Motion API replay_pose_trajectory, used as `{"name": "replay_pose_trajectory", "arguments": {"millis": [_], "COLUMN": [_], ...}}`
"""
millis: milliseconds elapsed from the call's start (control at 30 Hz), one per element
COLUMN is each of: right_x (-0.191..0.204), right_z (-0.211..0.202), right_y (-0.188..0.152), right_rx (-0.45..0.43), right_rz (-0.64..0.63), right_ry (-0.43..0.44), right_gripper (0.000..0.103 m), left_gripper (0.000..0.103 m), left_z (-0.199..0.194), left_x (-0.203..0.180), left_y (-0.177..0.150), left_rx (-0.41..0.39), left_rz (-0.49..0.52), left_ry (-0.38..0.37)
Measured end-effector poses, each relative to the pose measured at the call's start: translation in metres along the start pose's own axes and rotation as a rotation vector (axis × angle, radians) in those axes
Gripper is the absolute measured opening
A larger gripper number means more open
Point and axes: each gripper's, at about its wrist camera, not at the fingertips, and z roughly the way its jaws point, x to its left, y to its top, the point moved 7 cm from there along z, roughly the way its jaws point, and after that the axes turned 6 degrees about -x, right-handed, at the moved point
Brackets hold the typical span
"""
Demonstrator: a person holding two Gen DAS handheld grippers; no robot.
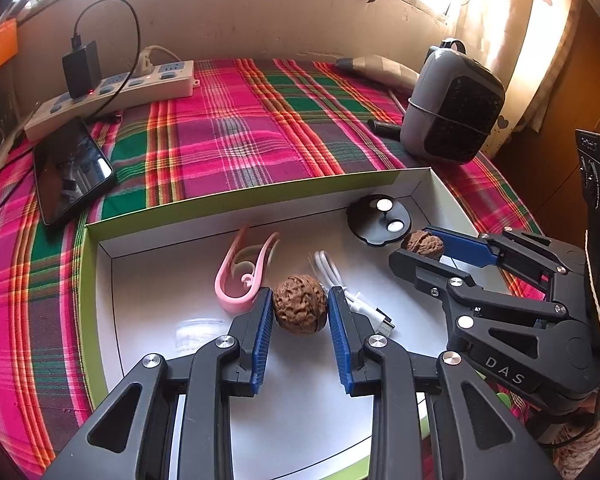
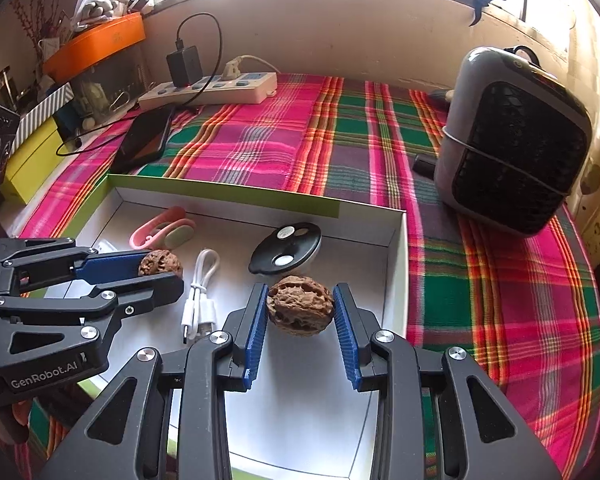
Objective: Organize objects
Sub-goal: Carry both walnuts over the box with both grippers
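**Two walnuts held over the box**

Sunlit window and a plaid cloth frame my workspace, with a shallow white box lying on the cloth toward its near edge. I have the left gripper clamped on a walnut, pads pressing both its sides, above the box floor near the middle. The right gripper pinches a second walnut the same way, close to the box's right wall. I judge both are held low over the box so they can be set down beside what already lies there: a pink clip toward the far-left corner, a coiled white cable mid-floor, a black disc near the far-right corner.

Readable writing: "DAS" on the right gripper's body in the left view, "GenRobot.AI" on the left one's in the right view.
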Motion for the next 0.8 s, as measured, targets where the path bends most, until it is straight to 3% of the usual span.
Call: {"name": "replay_pose_trajectory", "arguments": {"millis": [800], "right_x": [0.0015], "right_z": [0.0032], "right_y": [0.0017], "right_rx": [-0.008], "right_rz": [0.000], "right_ry": [-0.001], "right_gripper": [0.035], "left_gripper": [0.027], "left_z": [0.0015], "left_x": [0.0002], "left_y": [0.0007], "left_rx": [0.000], "left_rz": [0.010], "left_ry": [0.017]}}
